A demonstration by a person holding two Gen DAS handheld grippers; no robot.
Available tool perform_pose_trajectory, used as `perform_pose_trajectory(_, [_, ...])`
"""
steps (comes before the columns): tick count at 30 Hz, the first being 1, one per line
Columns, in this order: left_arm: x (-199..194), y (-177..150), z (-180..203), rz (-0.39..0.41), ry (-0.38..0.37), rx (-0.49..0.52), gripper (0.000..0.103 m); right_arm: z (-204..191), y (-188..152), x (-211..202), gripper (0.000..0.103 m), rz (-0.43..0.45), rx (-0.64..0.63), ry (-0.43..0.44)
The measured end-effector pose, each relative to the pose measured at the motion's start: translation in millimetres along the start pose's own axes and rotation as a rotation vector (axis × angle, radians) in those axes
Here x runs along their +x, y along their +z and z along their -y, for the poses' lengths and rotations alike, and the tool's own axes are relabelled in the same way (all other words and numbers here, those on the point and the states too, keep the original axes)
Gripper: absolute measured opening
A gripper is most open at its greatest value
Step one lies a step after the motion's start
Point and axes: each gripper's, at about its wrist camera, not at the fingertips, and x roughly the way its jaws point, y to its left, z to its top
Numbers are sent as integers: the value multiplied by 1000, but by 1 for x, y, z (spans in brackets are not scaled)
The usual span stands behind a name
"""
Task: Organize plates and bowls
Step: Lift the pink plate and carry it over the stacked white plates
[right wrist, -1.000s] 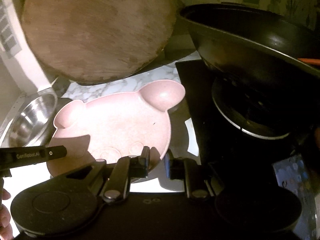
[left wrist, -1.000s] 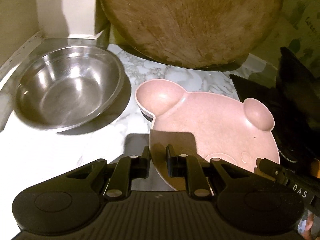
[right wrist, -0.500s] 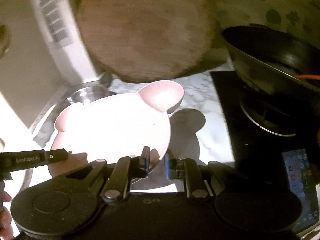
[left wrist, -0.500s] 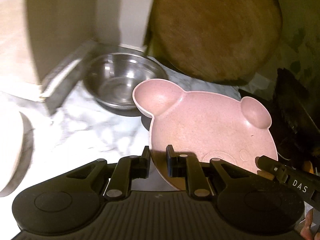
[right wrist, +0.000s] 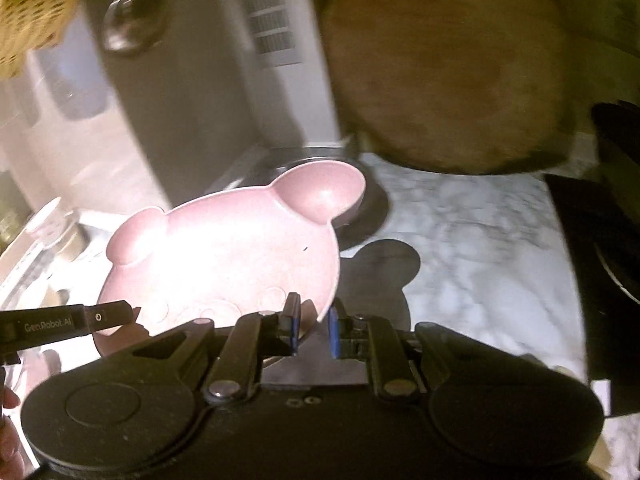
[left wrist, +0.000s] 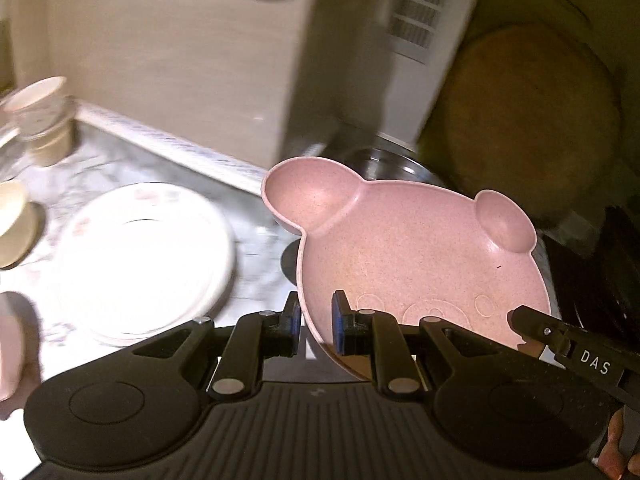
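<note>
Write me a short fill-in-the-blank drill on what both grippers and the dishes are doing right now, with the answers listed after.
1. Both grippers grip the rim of the pink plate, which is shaped like a ____ head.
2. In the left wrist view, the stack of white plates lies to the ____ of the pink plate.
3. The left gripper and right gripper hold ____ plate.
4. The countertop has a ____ pattern.

Missing words: bear's; left; the same; marble
</note>
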Motion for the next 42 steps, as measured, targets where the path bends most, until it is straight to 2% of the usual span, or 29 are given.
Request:
perform_pose_trajectory(9, [-23, 0, -65, 36, 108, -89, 15, -64, 1, 27, 15, -40, -88, 105])
perform_pose_trajectory(18, [-23, 0, -115, 42, 189, -167, 15, -116, 4, 59, 15, -83, -152, 170])
perform_pose_trajectory(35, [9, 8, -164, 3, 262, -216, 15, -148, 10, 127, 15, -164, -213, 244])
perform_pose_trajectory(42, [24, 11, -172, -15, 274, -216, 15, -155, 11, 144, 15, -185, -241, 243])
